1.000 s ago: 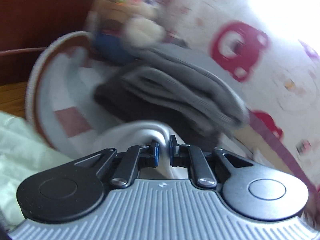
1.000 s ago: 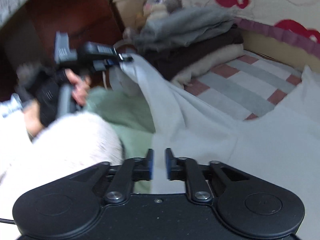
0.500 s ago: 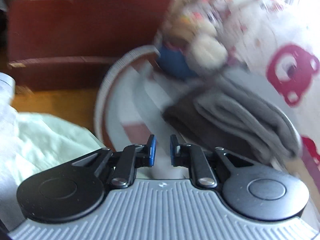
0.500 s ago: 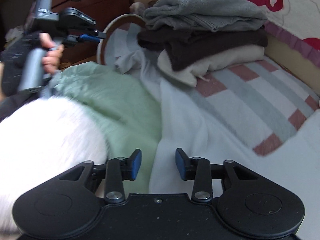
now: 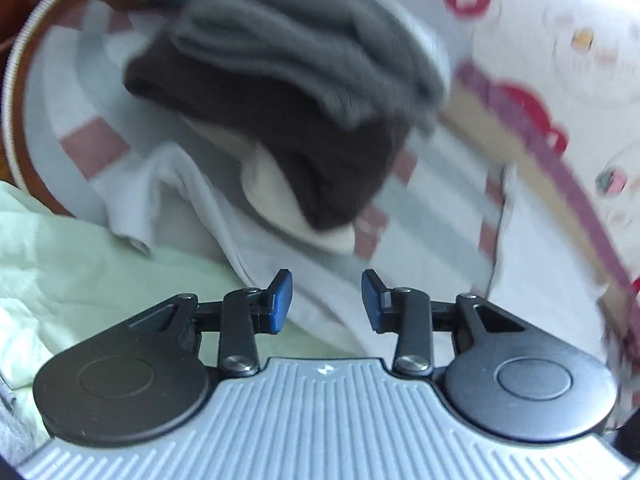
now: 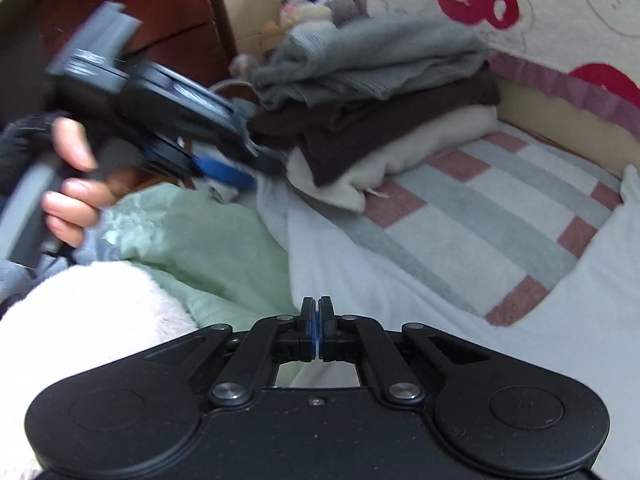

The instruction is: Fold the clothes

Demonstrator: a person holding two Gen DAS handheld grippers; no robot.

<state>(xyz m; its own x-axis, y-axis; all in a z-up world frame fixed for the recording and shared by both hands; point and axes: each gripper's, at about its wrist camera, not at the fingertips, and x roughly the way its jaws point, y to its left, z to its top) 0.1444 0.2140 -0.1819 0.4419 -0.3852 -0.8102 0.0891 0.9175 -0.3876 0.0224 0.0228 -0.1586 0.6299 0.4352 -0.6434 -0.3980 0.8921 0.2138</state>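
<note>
A pale blue-white garment (image 6: 360, 260) lies spread over the striped blanket (image 6: 500, 216). Its crumpled end (image 5: 192, 200) lies by a stack of folded clothes: grey (image 6: 368, 60) on top, brown (image 6: 380, 120) under it, cream (image 6: 420, 148) at the bottom. My right gripper (image 6: 318, 320) is shut where the garment's left edge runs into its tips. My left gripper (image 5: 326, 300) points down at the garment in front of the stack; its jaws are opening and the pads press on nothing. In the right wrist view it (image 6: 224, 172) is blurred, with a hand (image 6: 72, 168) on its handle.
A light green garment (image 6: 208, 248) lies bunched to the left of the pale one. Something fluffy and pale pink (image 6: 88, 320) fills the near left. A bear-printed padded wall (image 6: 480, 0) borders the bed, with a plush toy (image 6: 316, 0) and dark wooden furniture (image 6: 140, 0) behind.
My left gripper let go of the pale garment it held up, swung toward the stack, and its jaws have parted. My right gripper opened, shifted a little, then shut at the garment's edge.
</note>
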